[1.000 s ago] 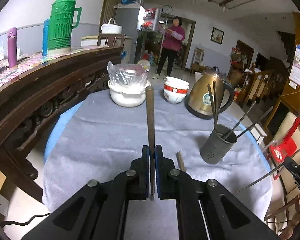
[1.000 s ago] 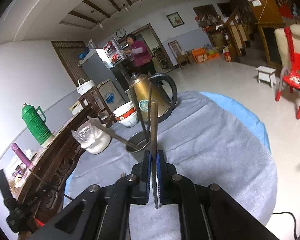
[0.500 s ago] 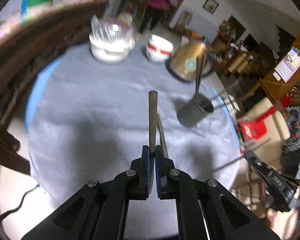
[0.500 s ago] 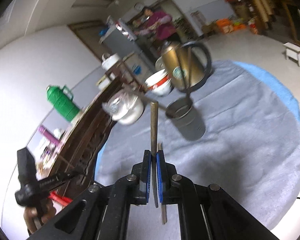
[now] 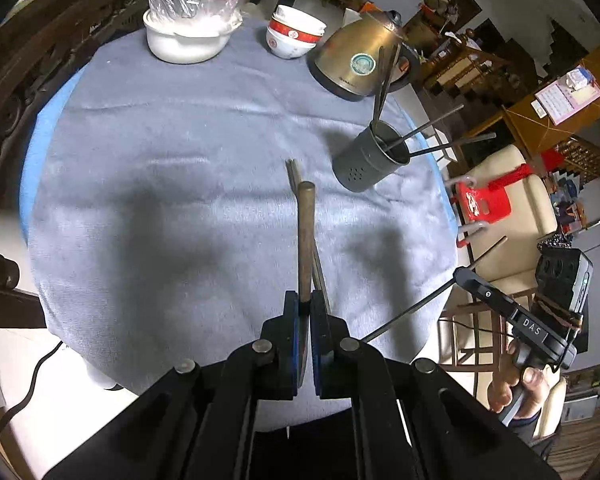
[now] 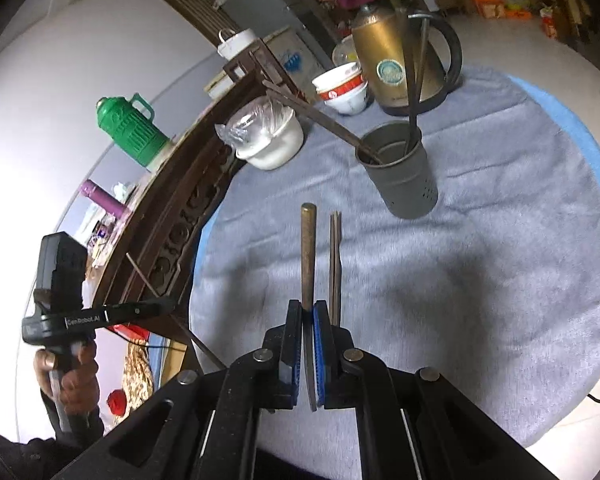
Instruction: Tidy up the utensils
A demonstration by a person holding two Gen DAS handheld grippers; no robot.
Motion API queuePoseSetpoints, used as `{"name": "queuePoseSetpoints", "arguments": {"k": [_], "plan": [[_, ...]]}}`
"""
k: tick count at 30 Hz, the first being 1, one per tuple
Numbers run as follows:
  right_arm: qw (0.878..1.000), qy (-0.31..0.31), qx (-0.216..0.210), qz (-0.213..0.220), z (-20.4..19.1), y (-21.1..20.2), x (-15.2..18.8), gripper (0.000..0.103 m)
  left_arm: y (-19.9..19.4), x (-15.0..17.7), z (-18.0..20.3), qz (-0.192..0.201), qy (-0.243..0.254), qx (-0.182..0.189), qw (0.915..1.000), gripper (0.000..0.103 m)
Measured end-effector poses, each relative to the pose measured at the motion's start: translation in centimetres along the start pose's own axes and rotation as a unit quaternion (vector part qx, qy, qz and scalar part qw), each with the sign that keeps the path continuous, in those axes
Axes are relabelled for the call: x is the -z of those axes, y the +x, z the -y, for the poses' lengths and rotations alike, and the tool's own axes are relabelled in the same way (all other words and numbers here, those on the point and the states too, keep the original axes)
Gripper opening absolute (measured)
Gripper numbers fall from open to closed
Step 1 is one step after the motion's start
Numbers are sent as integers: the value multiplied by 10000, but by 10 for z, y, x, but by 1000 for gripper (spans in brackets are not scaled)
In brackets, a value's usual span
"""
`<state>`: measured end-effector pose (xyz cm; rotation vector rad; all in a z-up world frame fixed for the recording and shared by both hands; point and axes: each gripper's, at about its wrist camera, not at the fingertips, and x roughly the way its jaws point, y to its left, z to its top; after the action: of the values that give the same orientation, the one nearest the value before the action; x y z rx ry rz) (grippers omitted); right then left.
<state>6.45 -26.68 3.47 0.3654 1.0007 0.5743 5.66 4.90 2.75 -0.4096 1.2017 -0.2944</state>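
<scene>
My left gripper (image 5: pixel 304 304) is shut on a brown chopstick (image 5: pixel 305 236) that sticks out forward above the grey cloth. My right gripper (image 6: pixel 308 312) is shut on another brown chopstick (image 6: pixel 308 256). A pair of chopsticks (image 5: pixel 296 172) lies on the cloth just ahead; it also shows in the right wrist view (image 6: pixel 335 264). A grey perforated utensil cup (image 5: pixel 366 160) stands to the right with several chopsticks leaning in it; it also shows in the right wrist view (image 6: pixel 404 172). The right gripper appears at the table's right edge (image 5: pixel 466 276), the left one at the left edge (image 6: pixel 164 306).
On the round table's grey cloth (image 5: pixel 160 168) stand a bronze kettle (image 5: pixel 360 60), stacked red-and-white bowls (image 5: pixel 294 34) and a white pot with a plastic bag (image 5: pixel 188 28). A dark wooden sideboard (image 6: pixel 172 216) holds a green thermos (image 6: pixel 130 128). A red chair (image 5: pixel 484 204) stands beside the table.
Both grippers have tilted down toward the table, each still holding its chopstick. The pair lying on the cloth has come into fuller view ahead of both.
</scene>
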Motion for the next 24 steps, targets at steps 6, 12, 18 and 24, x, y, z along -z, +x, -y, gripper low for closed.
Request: {"name": "queuePoseSetpoints", "arguments": {"k": [6,12,18,24], "plan": [[10000,46,31,24,6,-4,-8,6,1,-6,3,-15,67,37,10000,5],[10000,33,7,0,5,-4,-12,6,7,-10,4,-75,78,39,9999,5],[10000,62,42,55,6,-5,-19,6,7,-15,2,-6,11,8,10000,5],[9996,119,136,203,11,-10,-24,6,7,-18,-2,43,-49,-5,10000,5]]}}
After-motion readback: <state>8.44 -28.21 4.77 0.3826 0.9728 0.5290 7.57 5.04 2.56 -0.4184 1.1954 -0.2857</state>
